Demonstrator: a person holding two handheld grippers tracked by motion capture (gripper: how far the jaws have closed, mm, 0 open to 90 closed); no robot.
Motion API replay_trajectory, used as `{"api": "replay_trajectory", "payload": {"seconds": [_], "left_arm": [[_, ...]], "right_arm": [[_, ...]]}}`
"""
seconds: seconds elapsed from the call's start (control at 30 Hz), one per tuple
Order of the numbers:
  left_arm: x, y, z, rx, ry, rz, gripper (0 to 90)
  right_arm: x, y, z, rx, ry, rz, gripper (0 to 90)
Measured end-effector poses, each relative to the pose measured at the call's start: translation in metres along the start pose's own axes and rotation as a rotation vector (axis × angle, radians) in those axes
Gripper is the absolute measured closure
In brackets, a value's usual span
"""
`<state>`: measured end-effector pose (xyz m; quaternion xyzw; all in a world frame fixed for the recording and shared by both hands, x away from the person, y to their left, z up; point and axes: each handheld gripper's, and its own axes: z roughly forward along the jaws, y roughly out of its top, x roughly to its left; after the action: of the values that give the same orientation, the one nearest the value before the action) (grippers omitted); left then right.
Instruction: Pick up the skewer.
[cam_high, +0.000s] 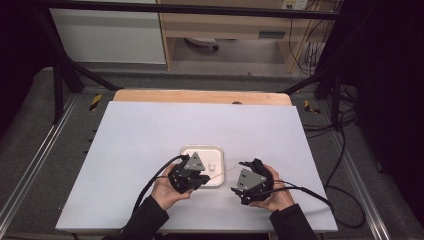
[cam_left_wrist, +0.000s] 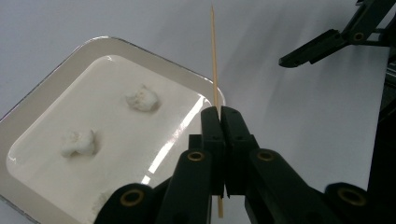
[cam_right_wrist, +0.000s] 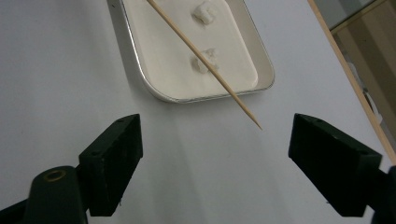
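Tray (cam_left_wrist: 56, 88): near corner cut off by the bottom edge in the left gripper view; far end cut off by the top edge in the right gripper view. Skewer (cam_right_wrist: 205, 63): upper end runs past the top edge there. White lumps (cam_high: 211, 166): too small to identify from the high view.

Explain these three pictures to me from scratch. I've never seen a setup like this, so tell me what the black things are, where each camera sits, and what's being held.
A person sits at a white table and holds a hand-operated black gripper in each hand. The high view looks down from above the table. The other two pictures come from small cameras riding on each gripper, looking along its two jaws.

On the table lies a shallow white tray with small white lumps in it.

The left gripper is shut on a thin wooden skewer, whose point reaches toward the other hand. The right gripper is open, with the skewer's tip just ahead of its jaws and not touched by them.
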<state>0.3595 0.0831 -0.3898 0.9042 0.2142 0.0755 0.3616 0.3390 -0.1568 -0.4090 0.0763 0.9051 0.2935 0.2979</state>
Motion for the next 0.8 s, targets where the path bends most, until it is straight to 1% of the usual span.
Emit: {"api": "replay_trajectory", "payload": {"seconds": [0.07,0.13,0.17,0.23,0.3,0.33,0.37,0.4,0.43,0.47,0.5,0.53,0.57,0.6,0.63,0.67,0.7,0.73,0.77,0.8], "left_arm": [[-0.001,0.002,0.002,0.002,-0.002,0.006,89.2],[-0.003,0.004,0.003,0.01,-0.005,0.014,89.2],[-0.003,0.005,0.004,0.012,-0.006,0.018,89.2],[-0.004,0.007,0.006,0.019,-0.008,0.026,89.2],[-0.006,0.009,0.007,0.023,-0.013,0.032,89.2],[-0.006,0.01,0.008,0.023,-0.015,0.036,89.2],[-0.007,0.011,0.008,0.025,-0.02,0.037,89.2],[-0.008,0.012,0.009,0.027,-0.023,0.043,89.2],[-0.008,0.013,0.01,0.031,-0.027,0.046,89.2],[-0.009,0.015,0.011,0.036,-0.031,0.051,89.2],[-0.01,0.016,0.013,0.039,-0.031,0.056,89.2],[-0.011,0.017,0.014,0.042,-0.037,0.06,89.2],[-0.011,0.018,0.014,0.047,-0.038,0.064,89.2],[-0.012,0.019,0.016,0.051,-0.043,0.067,89.2],[-0.013,0.02,0.017,0.053,-0.045,0.073,89.2],[-0.013,0.021,0.018,0.059,-0.046,0.078,89.2],[-0.014,0.022,0.019,0.062,-0.046,0.083,89.2],[-0.015,0.022,0.019,0.063,-0.048,0.087,89.1],[-0.015,0.023,0.02,0.063,-0.052,0.084,89.2],[-0.016,0.024,0.02,0.066,-0.054,0.086,89.2]], "right_arm": [[0.0,0.0,0.0,0.002,0.0,-0.023,21.0],[0.001,0.001,0.001,0.002,0.003,-0.031,22.2],[0.001,0.001,0.001,-0.001,0.004,-0.054,25.2],[0.002,0.002,0.001,-0.001,0.001,-0.085,28.5],[0.002,0.002,0.001,0.0,0.004,-0.094,30.2],[0.003,0.002,0.002,0.005,0.005,-0.121,33.3],[0.003,0.002,0.002,0.005,0.005,-0.121,33.3],[0.003,0.002,0.002,0.01,0.006,-0.15,35.9],[0.003,0.002,0.002,0.01,0.006,-0.15,35.9],[0.004,0.001,0.003,0.016,0.004,-0.179,38.5],[0.004,0.001,0.003,0.016,0.004,-0.179,38.5],[0.004,0.001,0.003,0.018,0.003,-0.195,39.8],[0.004,0.002,0.003,0.02,0.002,-0.225,43.0],[0.005,0.001,0.003,0.024,0.001,-0.239,44.4],[0.005,0.001,0.003,0.024,0.001,-0.239,44.4],[0.004,0.001,0.003,0.03,0.001,-0.269,47.0],[0.004,0.001,0.003,0.03,0.001,-0.269,47.0],[0.003,0.001,0.004,0.035,0.0,-0.299,47.9],[0.006,0.0,0.004,0.047,0.015,-0.301,50.3],[0.006,0.0,0.005,0.048,0.017,-0.316,51.3]]}}
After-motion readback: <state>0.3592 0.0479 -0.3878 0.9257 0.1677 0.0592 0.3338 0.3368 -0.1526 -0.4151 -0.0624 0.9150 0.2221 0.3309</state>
